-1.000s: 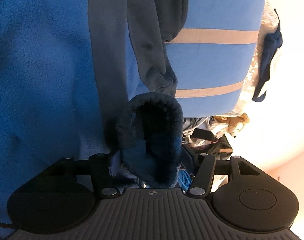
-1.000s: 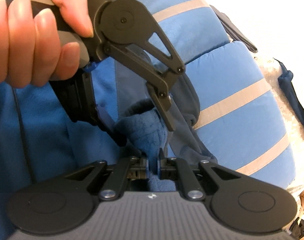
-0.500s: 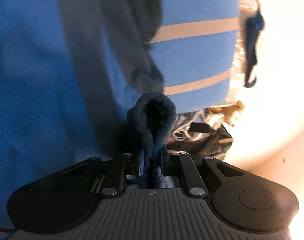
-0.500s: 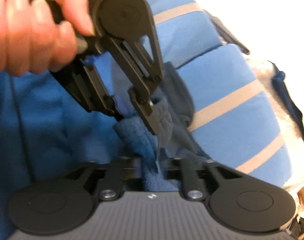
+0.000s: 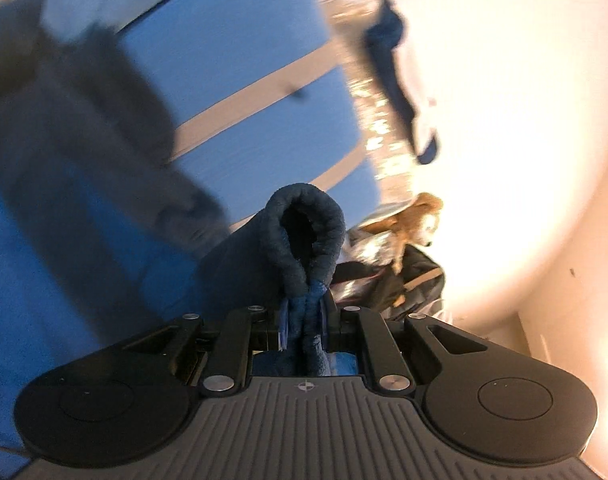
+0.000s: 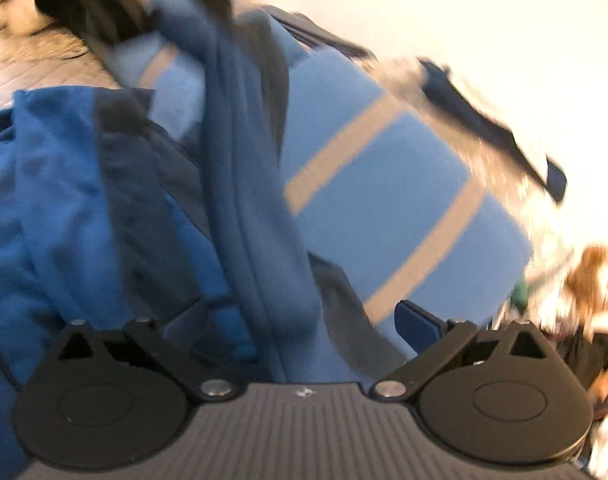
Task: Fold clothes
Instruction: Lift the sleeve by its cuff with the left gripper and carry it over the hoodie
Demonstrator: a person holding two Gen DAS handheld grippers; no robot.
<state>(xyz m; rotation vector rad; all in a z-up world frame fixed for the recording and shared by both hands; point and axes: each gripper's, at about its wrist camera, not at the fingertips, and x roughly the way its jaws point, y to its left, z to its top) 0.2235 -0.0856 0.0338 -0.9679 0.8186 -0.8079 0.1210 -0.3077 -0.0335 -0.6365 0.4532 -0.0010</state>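
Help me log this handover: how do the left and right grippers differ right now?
The left gripper is shut on the dark fleece cuff, having just closed; the right gripper stands wide open, having just opened. The cuff loops out beyond the left gripper; the blue fleece garment runs loose between the right gripper's fingers, unpressed. Both face the striped blue cushion.

Navy fleece cuff — tan-striped blue cushion

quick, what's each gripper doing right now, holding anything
Left gripper: shut on the dark blue fleece cuff.
Right gripper: open, jaws have just been opening; the blue sleeve runs between them, not gripped.
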